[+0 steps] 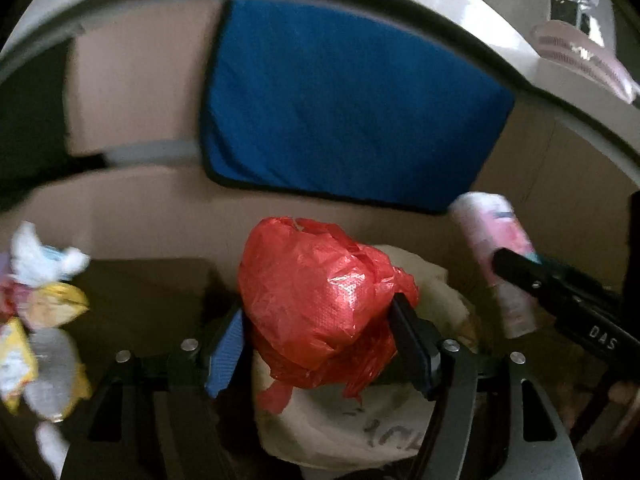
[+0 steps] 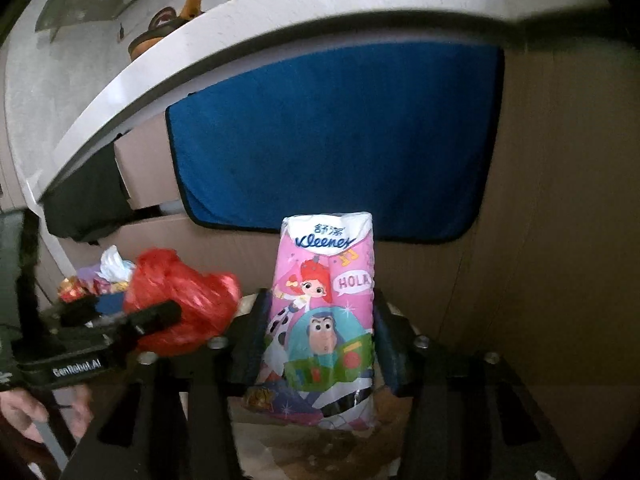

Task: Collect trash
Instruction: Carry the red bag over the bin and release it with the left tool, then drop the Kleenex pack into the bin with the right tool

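Left gripper, seen from its own wrist camera: fingers clamped on a crumpled red plastic bag, blue pad at the bag's 9 o'clock side, black finger at its 3 o'clock side; bag held above a pale paper bag with dark scribbled lettering, lying at 6 o'clock in that view; right gripper: fingers closed against both sides of an upright pink Kleenex tissue pack printed with cartoon figures and the word HOLA; pack stands over brown paper at 6 o'clock; the same pack shows in the left view at 3 o'clock, tilted, with a black finger across it; loose wrappers, white, yellow and silver, heaped at 9 o'clock in the left view, blurred; blue cloth with dark edging, hanging flat against a cardboard panel, at 12 o'clock in both views; white ledge arcing above the cloth; a hand at 8 o'clock in the right view, gripping the left tool's handle.
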